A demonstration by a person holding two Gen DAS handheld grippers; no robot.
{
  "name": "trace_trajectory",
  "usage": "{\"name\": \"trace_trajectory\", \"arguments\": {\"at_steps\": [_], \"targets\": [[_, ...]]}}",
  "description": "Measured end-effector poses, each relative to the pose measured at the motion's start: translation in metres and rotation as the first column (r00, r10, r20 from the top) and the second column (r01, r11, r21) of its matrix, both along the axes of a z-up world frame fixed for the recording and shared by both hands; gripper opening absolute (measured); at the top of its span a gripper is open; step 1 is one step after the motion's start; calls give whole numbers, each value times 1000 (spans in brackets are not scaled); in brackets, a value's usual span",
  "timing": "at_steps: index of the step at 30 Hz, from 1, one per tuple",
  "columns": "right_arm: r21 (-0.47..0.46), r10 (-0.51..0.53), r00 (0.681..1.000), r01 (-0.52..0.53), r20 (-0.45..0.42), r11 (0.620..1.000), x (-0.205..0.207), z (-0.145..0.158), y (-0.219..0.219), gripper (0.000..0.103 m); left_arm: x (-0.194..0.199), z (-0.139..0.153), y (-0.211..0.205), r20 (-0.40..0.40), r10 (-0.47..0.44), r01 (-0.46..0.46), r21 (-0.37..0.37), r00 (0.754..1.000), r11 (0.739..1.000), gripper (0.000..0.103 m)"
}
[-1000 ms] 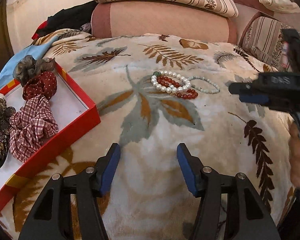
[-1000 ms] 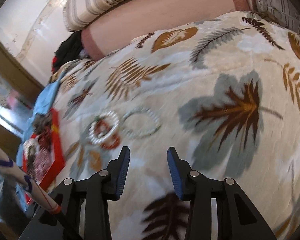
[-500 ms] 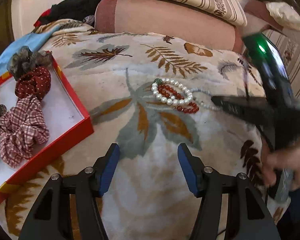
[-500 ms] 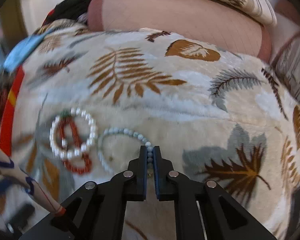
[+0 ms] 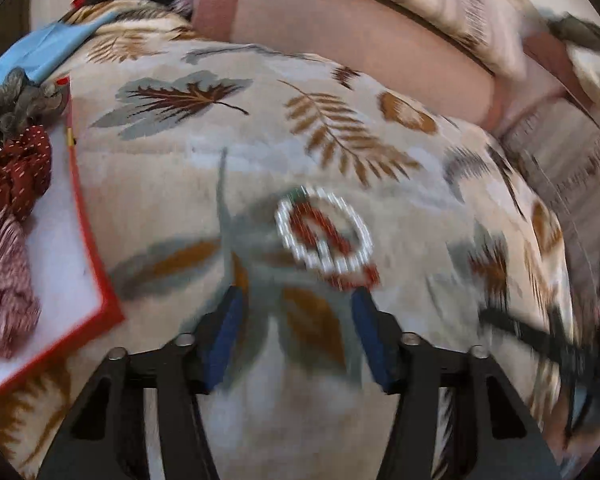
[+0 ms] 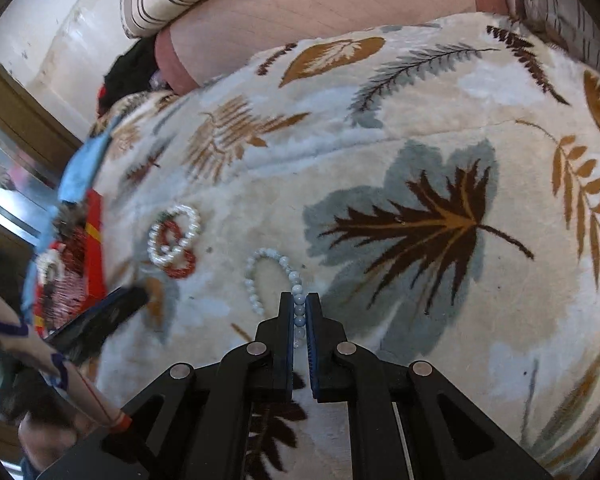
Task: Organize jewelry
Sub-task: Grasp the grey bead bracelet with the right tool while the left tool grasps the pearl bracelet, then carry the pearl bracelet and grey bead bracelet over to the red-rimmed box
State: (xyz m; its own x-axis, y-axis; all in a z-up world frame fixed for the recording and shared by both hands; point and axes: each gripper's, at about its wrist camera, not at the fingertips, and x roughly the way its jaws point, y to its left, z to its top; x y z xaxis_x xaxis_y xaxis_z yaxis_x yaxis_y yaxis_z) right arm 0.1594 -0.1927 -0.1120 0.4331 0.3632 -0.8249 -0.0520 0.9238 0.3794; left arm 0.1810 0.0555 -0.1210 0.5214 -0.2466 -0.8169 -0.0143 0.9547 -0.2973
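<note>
1. A pale blue beaded bracelet is pinched between the closed fingers of the right gripper, on the leaf-patterned plush blanket.
2. The left gripper is held spread apart, just short of the white pearl bracelet overlapping a red beaded bracelet.
3. A red-rimmed shallow box is seen at the left, holding fabric scrunchies.

No legible text, labels or numbers anywhere

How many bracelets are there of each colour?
White pearl bracelet: 1
Red bead bracelet: 1
Pale blue bead bracelet, pinched by the right gripper: 1
Total: 3 bracelets
</note>
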Motion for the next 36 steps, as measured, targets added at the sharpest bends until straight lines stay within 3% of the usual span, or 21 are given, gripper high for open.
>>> {"name": "trace_trajectory", "arguments": {"at_steps": [3, 5, 6, 10, 18, 22, 29, 36], "targets": [[43, 10, 1000, -10, -5, 999, -1, 3, -1, 6, 26, -1, 0, -19, 42, -41, 16, 999, 999, 43], [59, 13, 1000, -12, -2, 998, -1, 6, -2, 6, 40, -2, -6, -26, 49, -47, 74, 998, 996, 38], [66, 12, 1000, -12, 0, 998, -1, 7, -2, 6, 45, -3, -8, -28, 58, -55, 107, 998, 993, 29], [94, 6, 1000, -6, 0, 996, 1, 10, -6, 6, 57, -3, -12, -15, 56, -54, 128, 998, 990, 14], [116, 2, 1000, -2, 0, 993, 1, 11, -8, 6, 86, -6, -32, -29, -19, 24, 208, 999, 978, 20], [127, -9, 1000, 8, 3, 992, 1, 13, -12, 6, 67, -5, -32, -2, -29, 28, 230, 1000, 973, 9], [156, -13, 1000, 9, 26, 988, 0, 23, -15, 6, -10, 15, -21, 58, -36, 30, 100, 998, 994, 9], [175, -8, 999, -1, 52, 985, -7, 32, -17, 6, -56, 44, -23, 148, -61, 39, 152, 987, 988, 9]]}}
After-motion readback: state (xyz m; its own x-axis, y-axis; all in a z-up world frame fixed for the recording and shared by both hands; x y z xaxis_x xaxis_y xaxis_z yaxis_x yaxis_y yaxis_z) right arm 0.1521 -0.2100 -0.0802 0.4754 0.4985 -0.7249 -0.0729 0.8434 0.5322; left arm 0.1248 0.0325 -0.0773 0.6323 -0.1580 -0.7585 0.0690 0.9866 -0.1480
